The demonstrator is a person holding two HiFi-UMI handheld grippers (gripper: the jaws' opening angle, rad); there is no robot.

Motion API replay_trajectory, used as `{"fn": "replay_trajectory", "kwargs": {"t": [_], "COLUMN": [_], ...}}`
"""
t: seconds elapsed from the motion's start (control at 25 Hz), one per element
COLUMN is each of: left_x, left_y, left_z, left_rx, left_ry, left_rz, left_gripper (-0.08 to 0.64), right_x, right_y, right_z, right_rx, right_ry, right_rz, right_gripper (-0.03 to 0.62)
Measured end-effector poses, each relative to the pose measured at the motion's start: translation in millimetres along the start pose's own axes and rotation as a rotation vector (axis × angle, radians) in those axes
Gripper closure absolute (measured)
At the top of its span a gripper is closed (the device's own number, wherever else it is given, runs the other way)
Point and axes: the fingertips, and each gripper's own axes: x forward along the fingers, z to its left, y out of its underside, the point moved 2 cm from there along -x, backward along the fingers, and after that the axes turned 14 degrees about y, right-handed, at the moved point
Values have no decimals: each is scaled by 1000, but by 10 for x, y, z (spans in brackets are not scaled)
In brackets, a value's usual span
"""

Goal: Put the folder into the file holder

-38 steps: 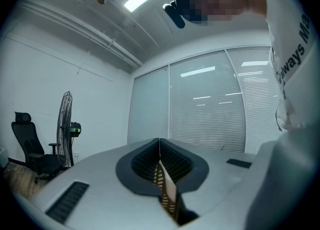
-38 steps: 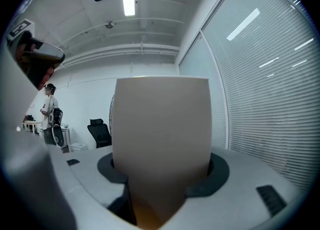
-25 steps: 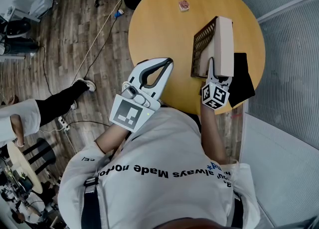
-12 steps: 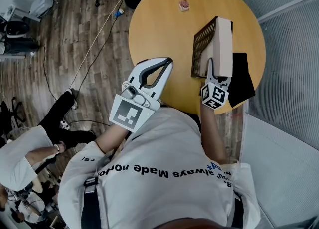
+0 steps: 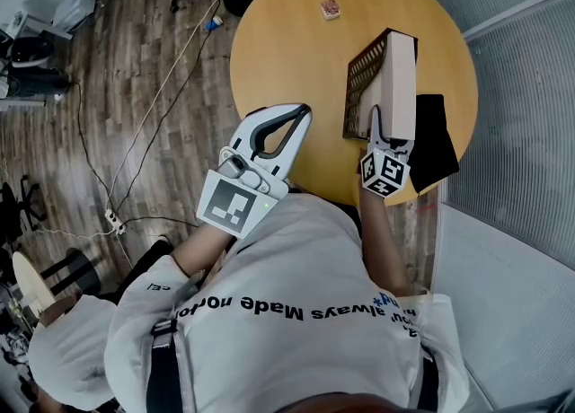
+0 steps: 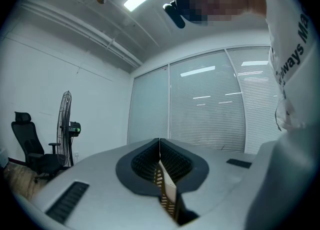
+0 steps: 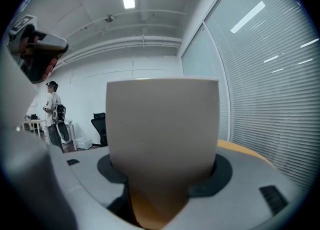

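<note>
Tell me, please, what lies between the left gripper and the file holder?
Nothing: in the head view, only bare tabletop separates the left gripper from the mesh file holder.

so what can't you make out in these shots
- Head view: the file holder's inside, covered by the folder; unclear if the folder sits in it.
- Head view: small object far across the table, too small to identify.
- Head view: black item, partly behind the folder.
- Right gripper view: the folder fills the frame, hiding the file holder.
</note>
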Motion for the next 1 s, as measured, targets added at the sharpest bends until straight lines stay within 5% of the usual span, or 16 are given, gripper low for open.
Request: {"fn": "replay_trajectory", "kwargs": {"t": [1.0], "left_x": [104], "left_y": [-14], "left_z": [-56], "left_rx": [-4], "left_ry": [-1], "left_rz": [-16], "left_gripper": [535], "right_x": [-442], "right_y": [-829], "right_z": [-57], "right_rx": [-76], "right_ry": [-110], "right_rz": [-54], "right_gripper": [265]}}
